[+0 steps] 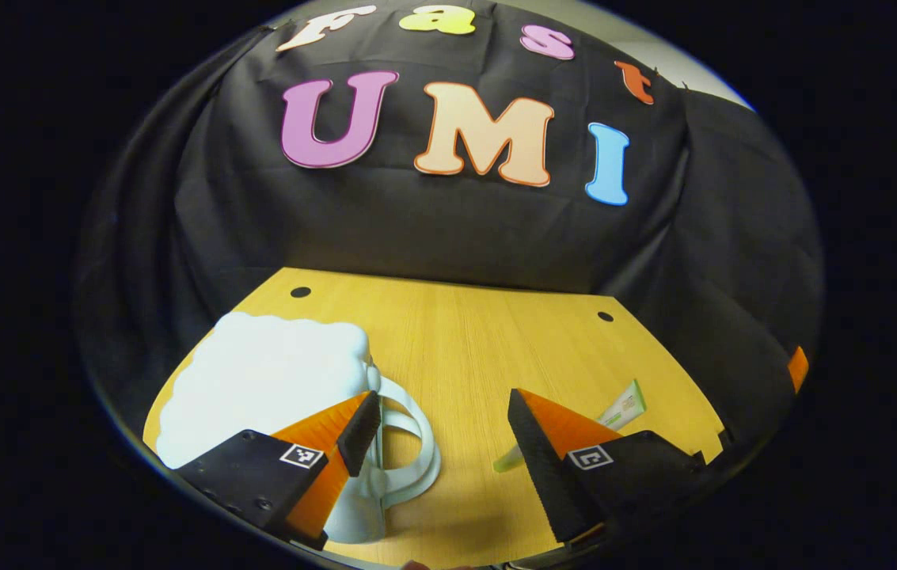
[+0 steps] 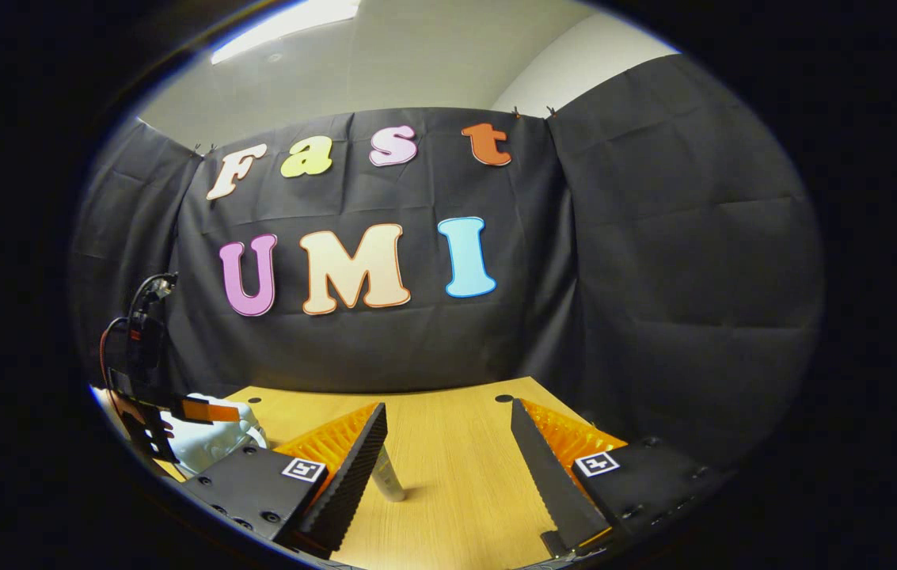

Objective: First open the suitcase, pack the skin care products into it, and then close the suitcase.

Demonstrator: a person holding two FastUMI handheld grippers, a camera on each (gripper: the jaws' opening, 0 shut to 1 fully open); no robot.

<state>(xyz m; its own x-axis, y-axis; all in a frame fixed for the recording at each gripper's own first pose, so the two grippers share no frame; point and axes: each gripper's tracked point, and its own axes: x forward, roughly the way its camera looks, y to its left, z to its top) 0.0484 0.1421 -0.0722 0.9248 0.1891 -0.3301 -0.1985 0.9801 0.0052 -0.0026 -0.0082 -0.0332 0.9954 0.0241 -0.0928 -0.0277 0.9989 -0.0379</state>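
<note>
On the wooden table [image 1: 464, 340], a small white suitcase [image 1: 258, 380] with a scalloped shell sits closed at the left, its handle [image 1: 408, 451] just past the left gripper [image 1: 442, 431], whose fingers stand apart and hold nothing. A skin care tube [image 1: 621, 410] lies to the right, partly behind that gripper's right finger. In the right gripper view, the right gripper [image 2: 448, 451] is likewise spread and empty above the table, the tube's end [image 2: 389, 479] beside its left finger.

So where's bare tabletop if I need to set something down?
The far middle of the table is bare, between the white suitcase and the tube, back to the cloth wall. It is crowded near the suitcase handle by the left gripper.
</note>
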